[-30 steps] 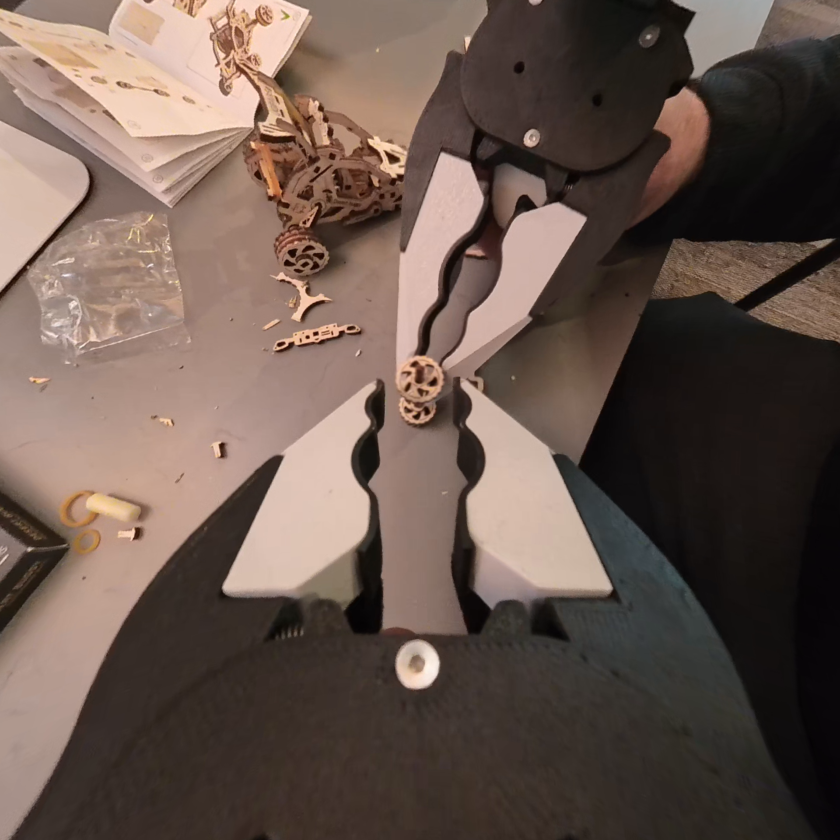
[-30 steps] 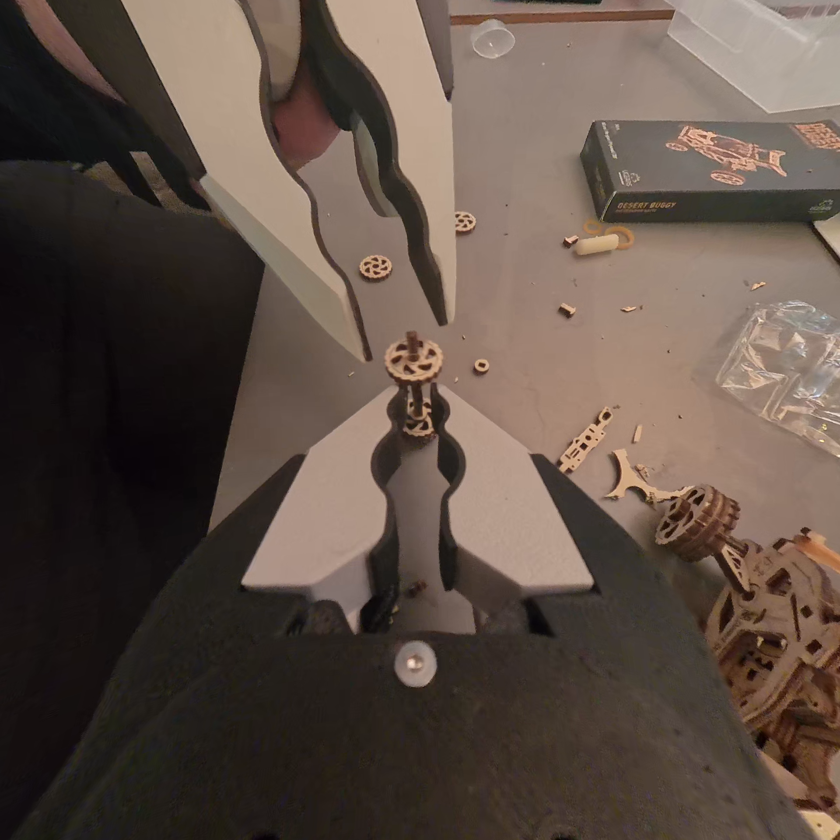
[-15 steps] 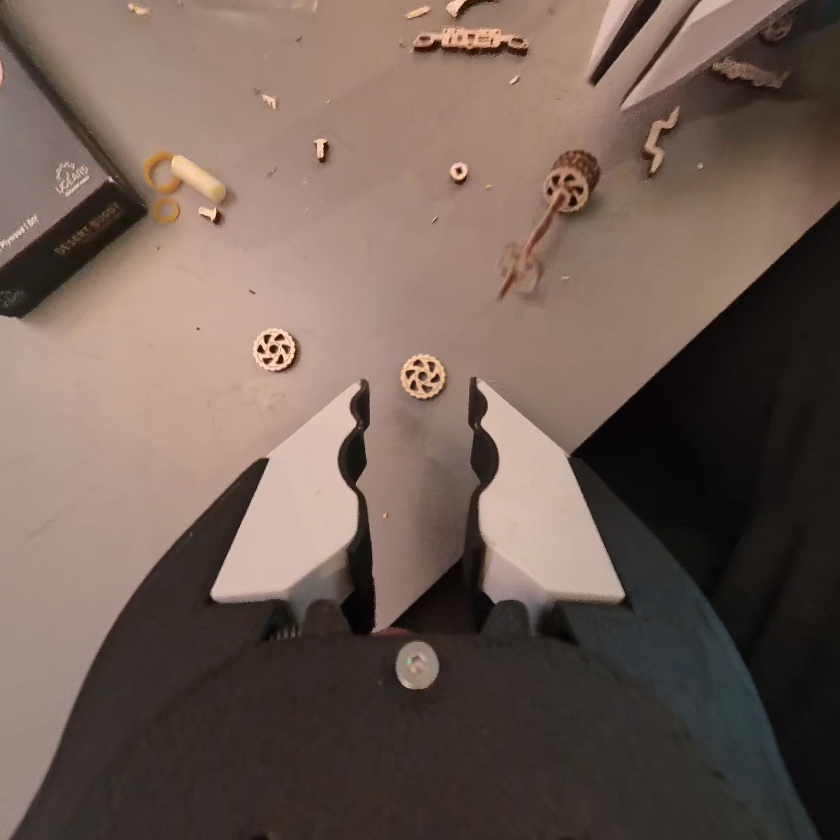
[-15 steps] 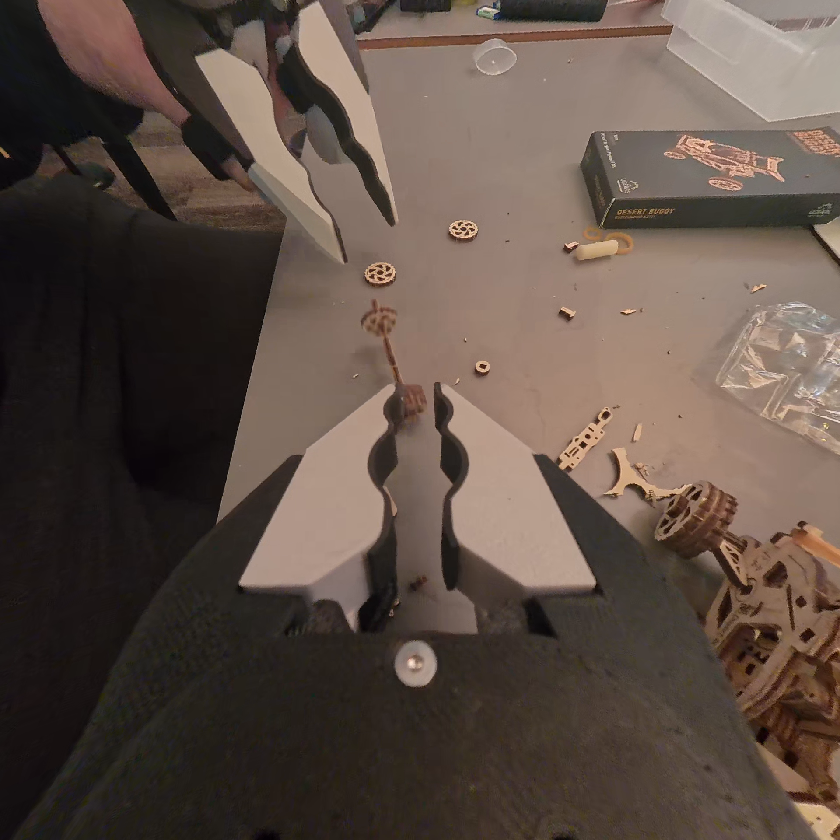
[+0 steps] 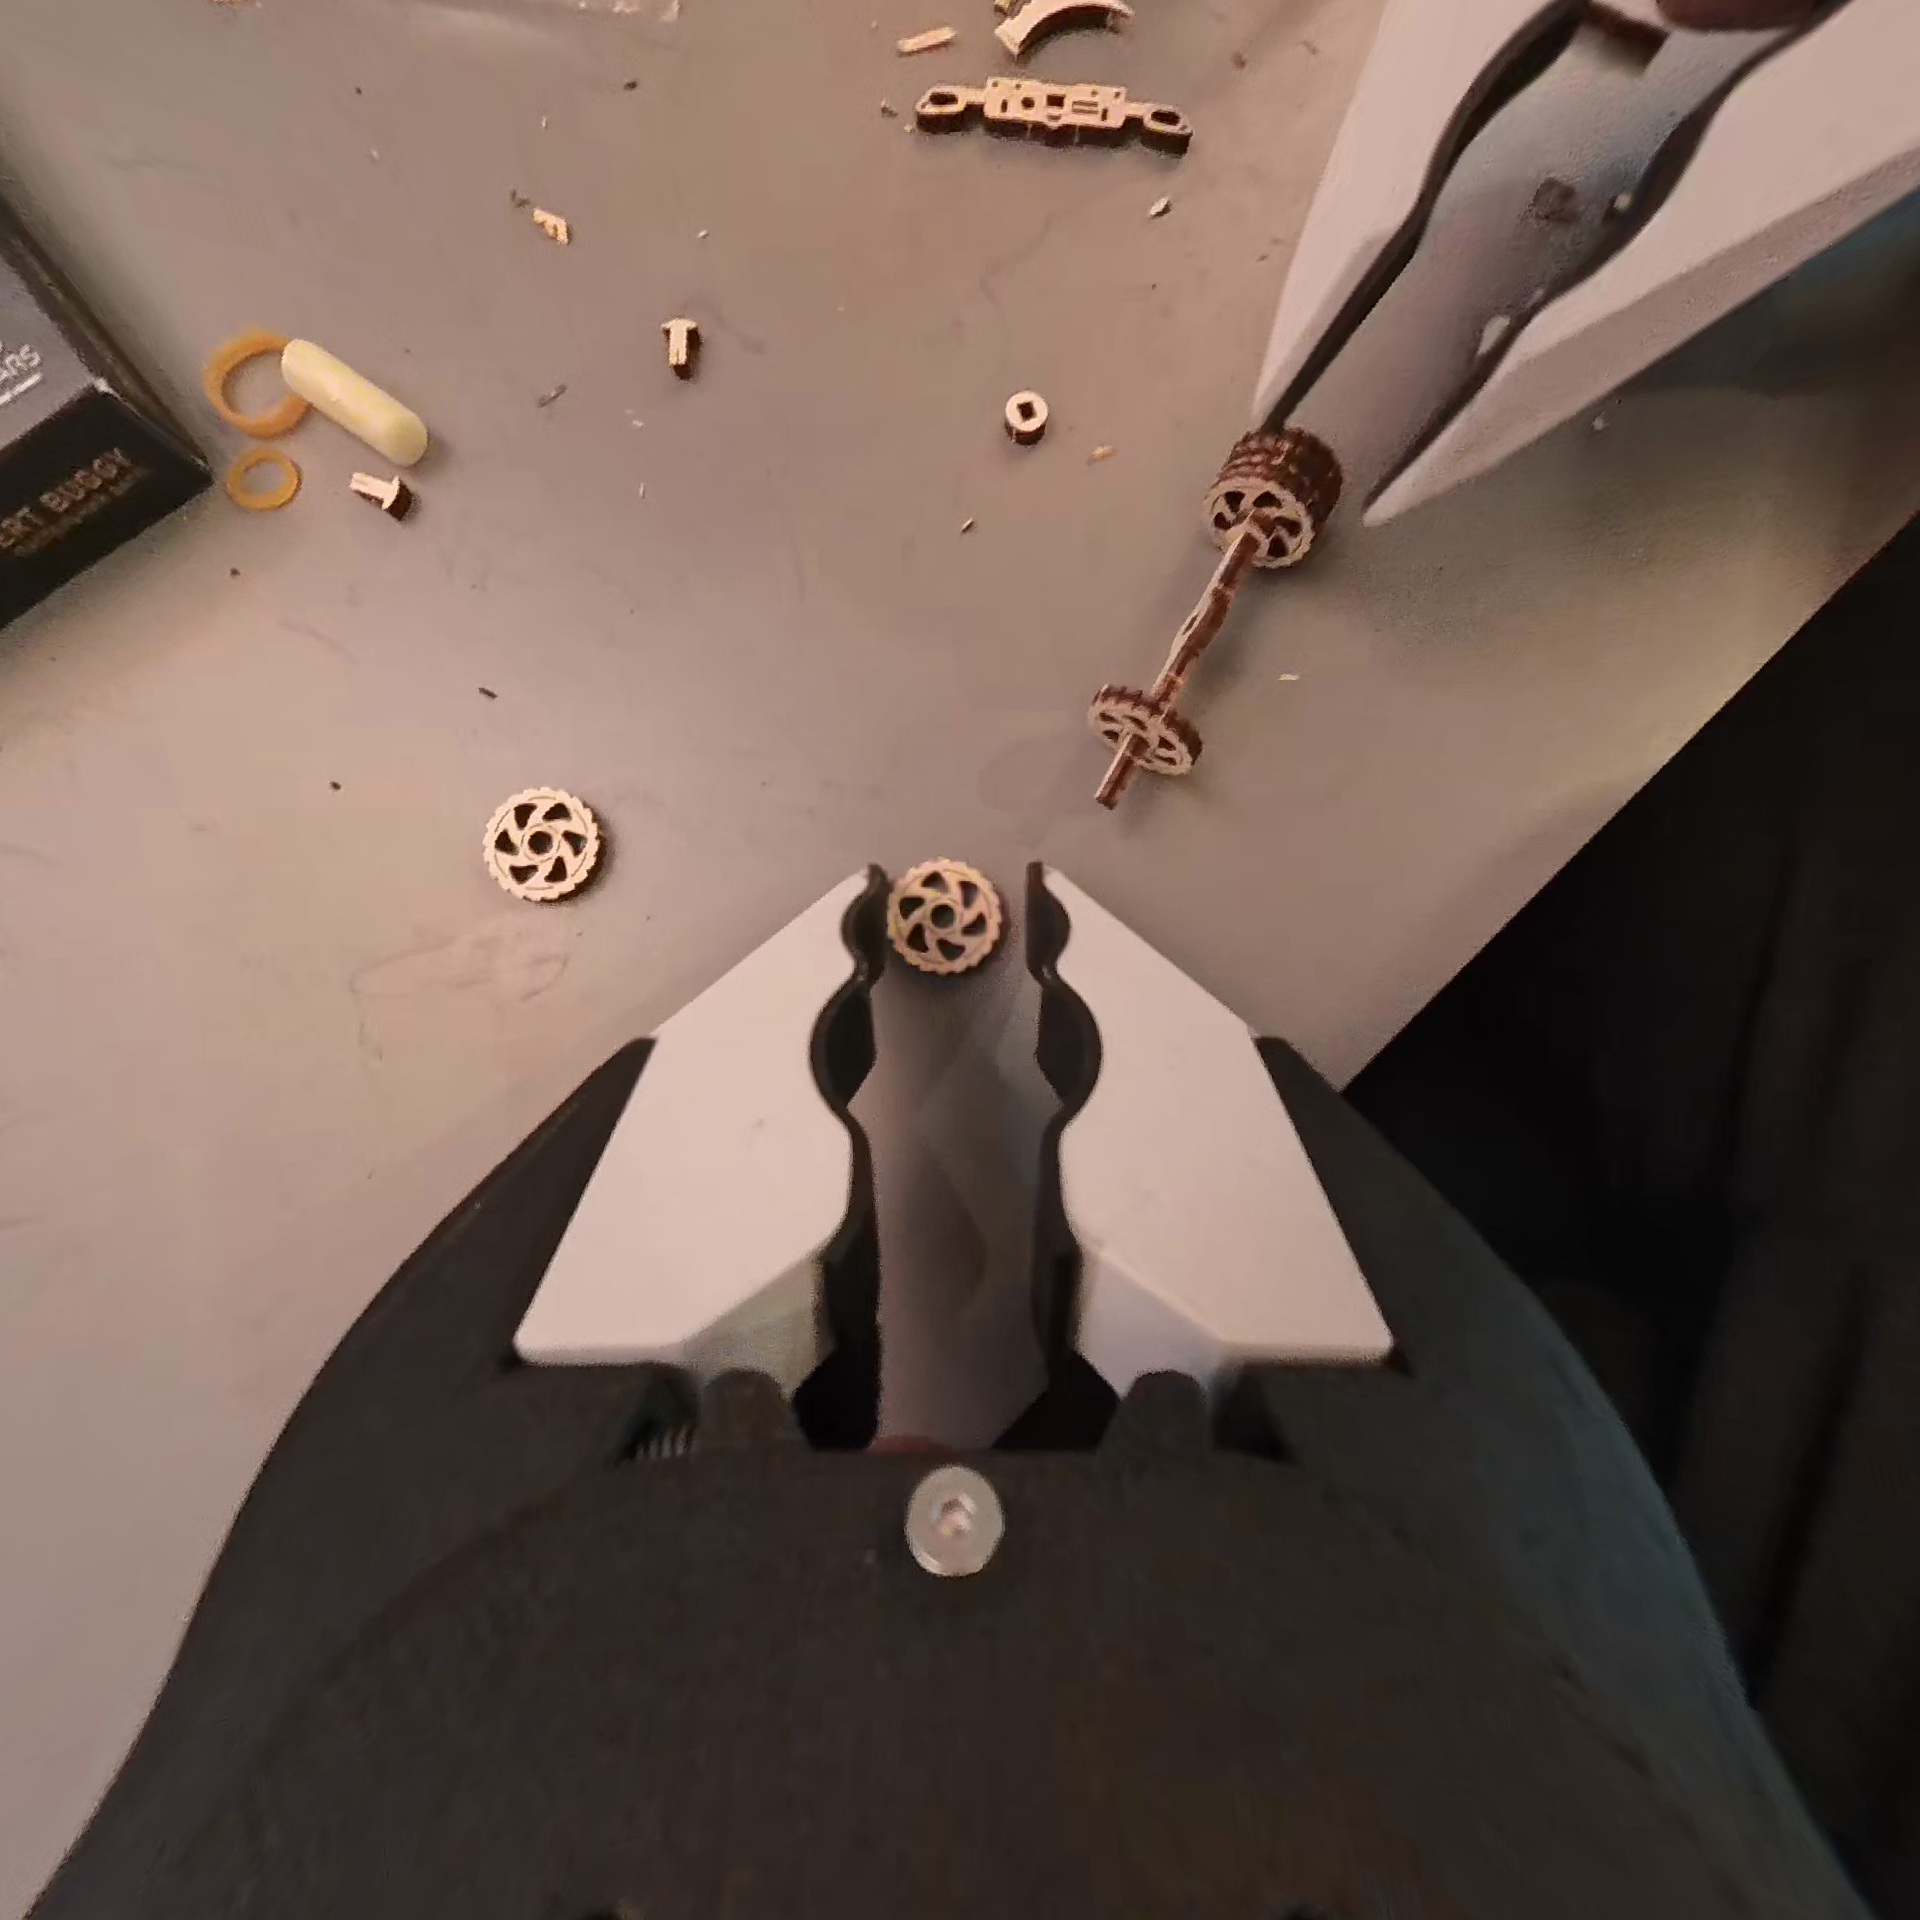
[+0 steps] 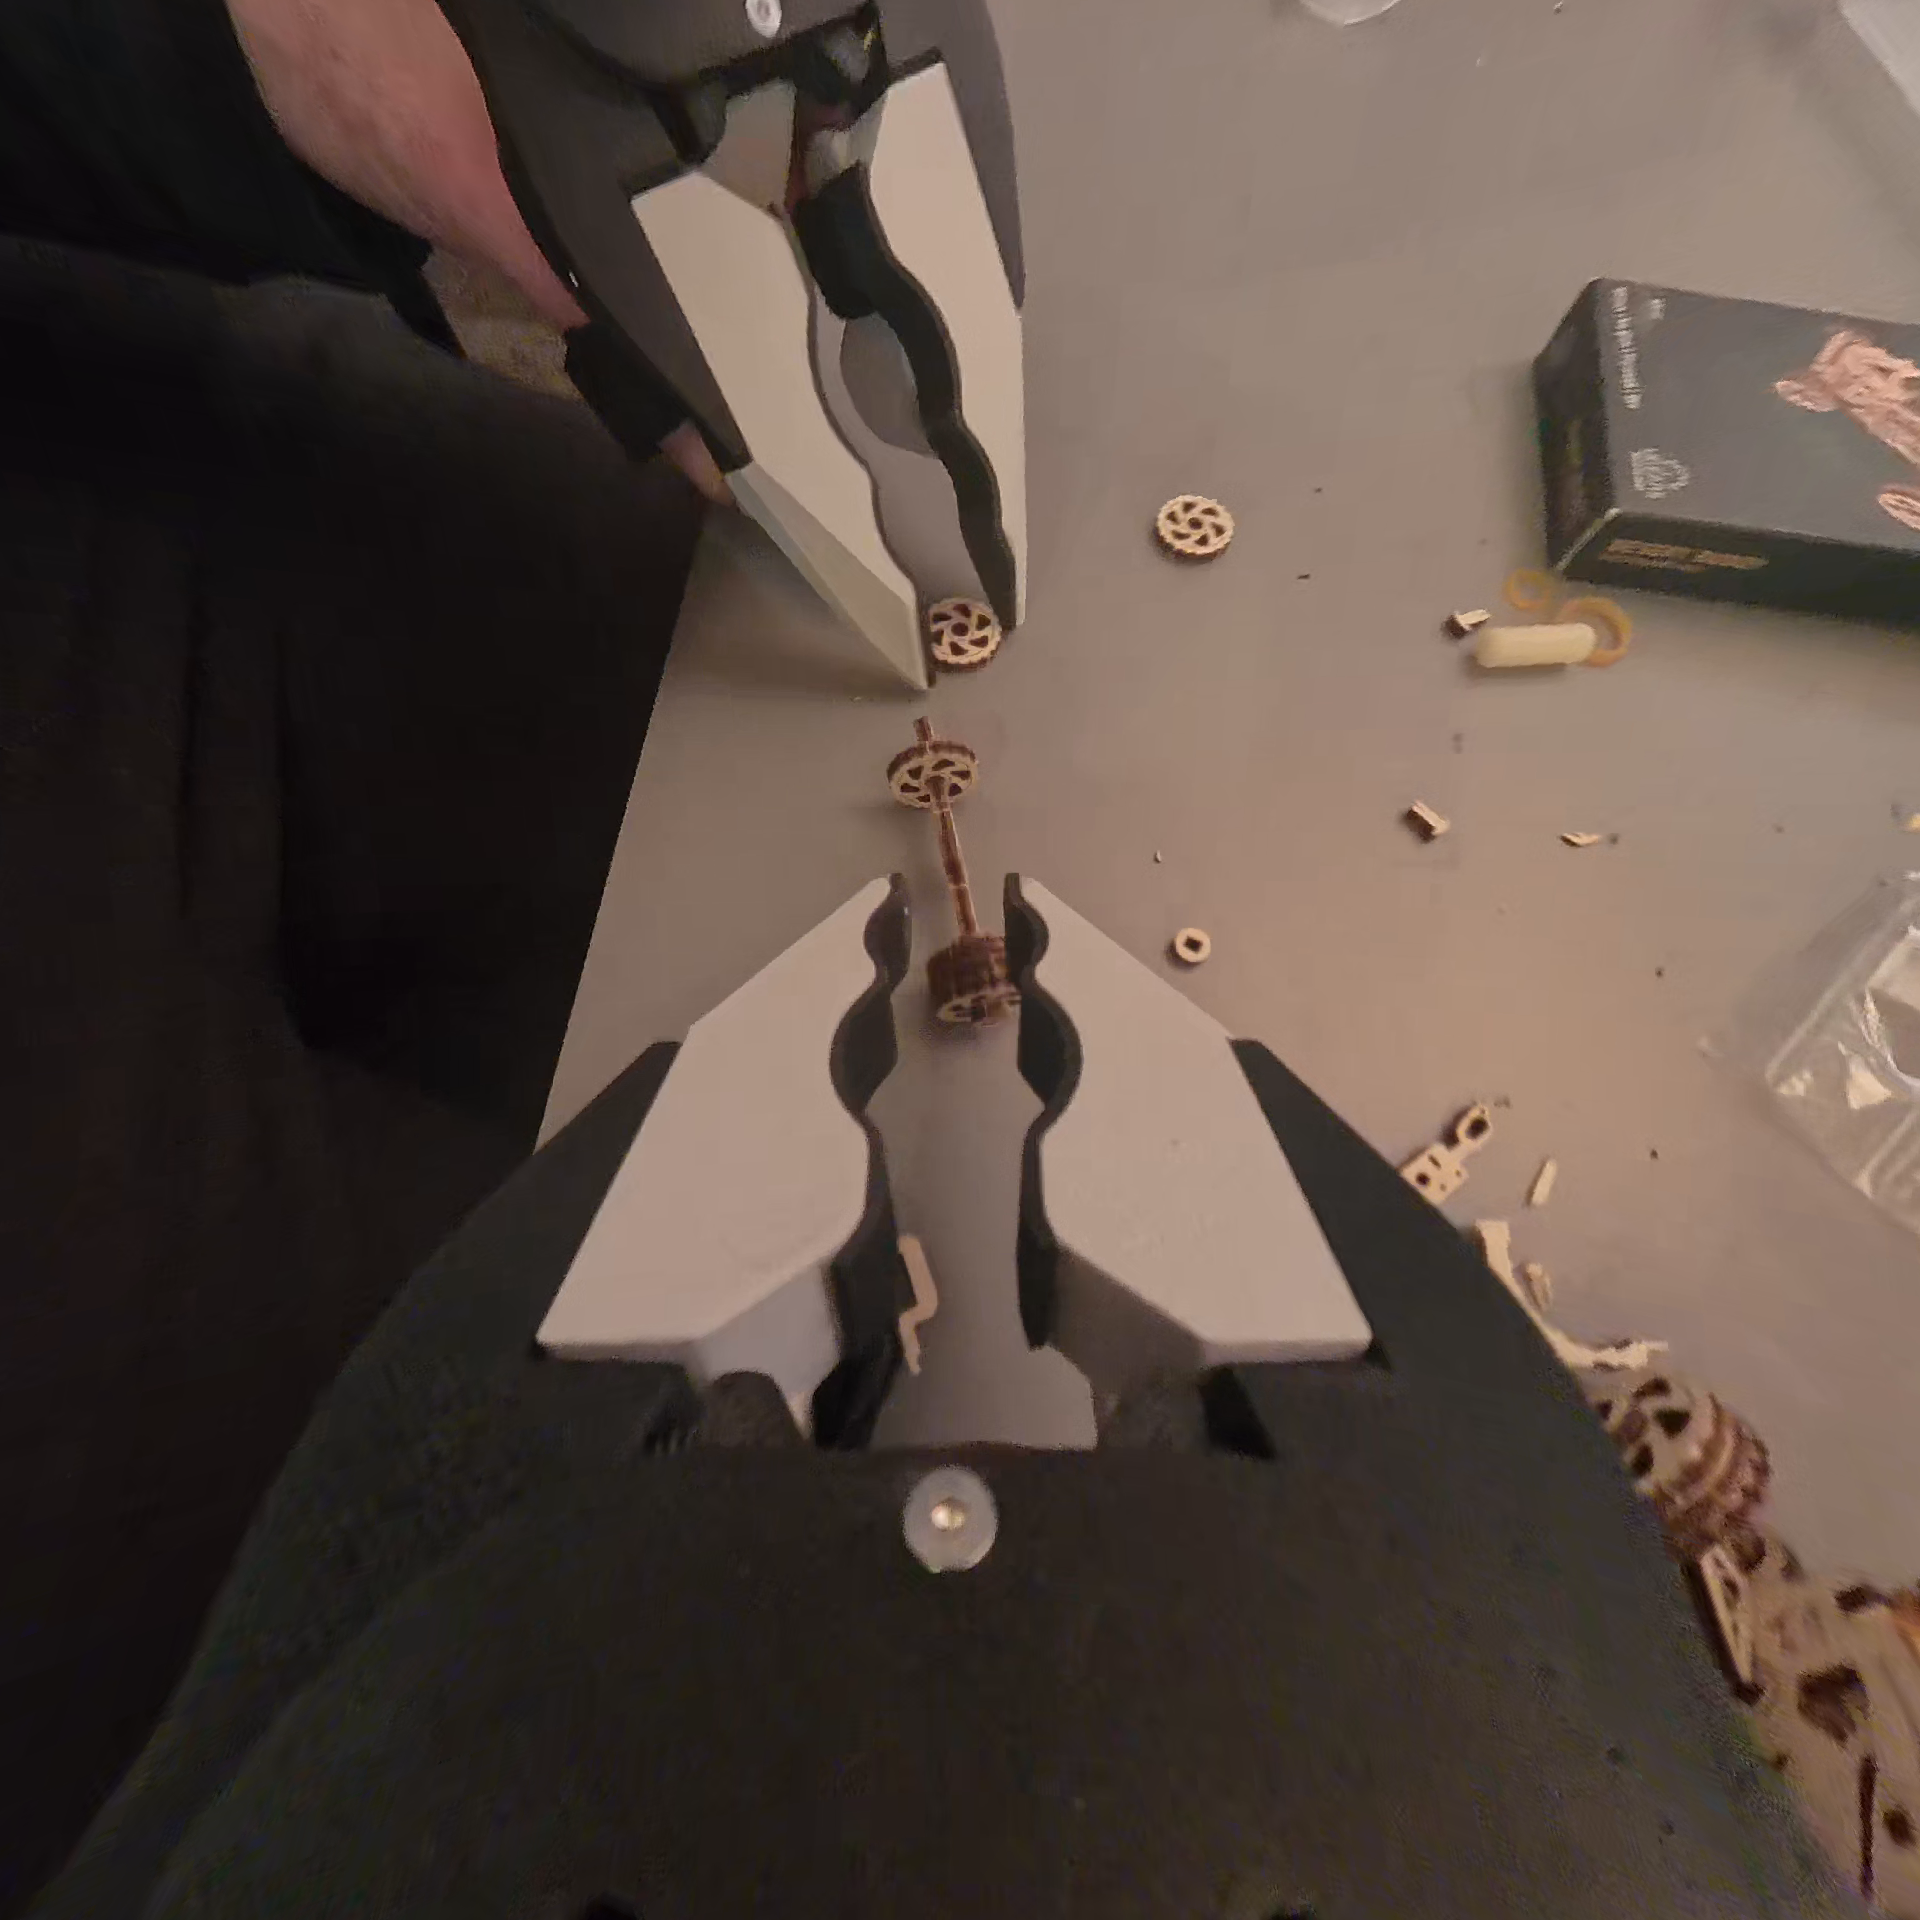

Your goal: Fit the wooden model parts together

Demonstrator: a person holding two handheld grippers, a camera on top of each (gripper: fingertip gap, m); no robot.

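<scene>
Left wrist view. The left gripper [image 5: 948, 894], with pale grey fingers on a black body, is lowered to the grey tabletop [image 5: 644, 665] with its jaws spread. A flat, pale wooden toothed wheel disc [image 5: 944, 915] lies on the table between the fingertips; a gap shows on each side, narrower on the left, so nothing is pinched. A second, matching wooden wheel disc [image 5: 543, 843] lies apart to the left. To the upper right rests the wooden axle assembly [image 5: 1205, 623]: a thin dark rod with a thick stacked wheel at its far end and a single thin wheel near its close end. The right gripper [image 5: 1340, 488] points down at the thick wheel, jaws parted. Farther off lie a small square-holed wooden washer [image 5: 1024, 418], a flat wooden link strip [image 5: 1051, 110], a cream cylindrical peg [image 5: 354, 402] among tan rubber rings, and a corner of a black cardboard box [image 5: 73, 457].

Right wrist view. The right gripper [image 6: 956, 904] is spread, straddling the thick wheel of the axle assembly [image 6: 951, 873] on the table; the wheel sits close against the right finger, though whether it touches cannot be told. Beyond, the left gripper [image 6: 966, 649] brackets the wheel disc [image 6: 963, 634]. The second disc [image 6: 1194, 526], the box [image 6: 1725, 436] and a partly built wooden buggy model [image 6: 1766, 1558] lie to the right.
</scene>
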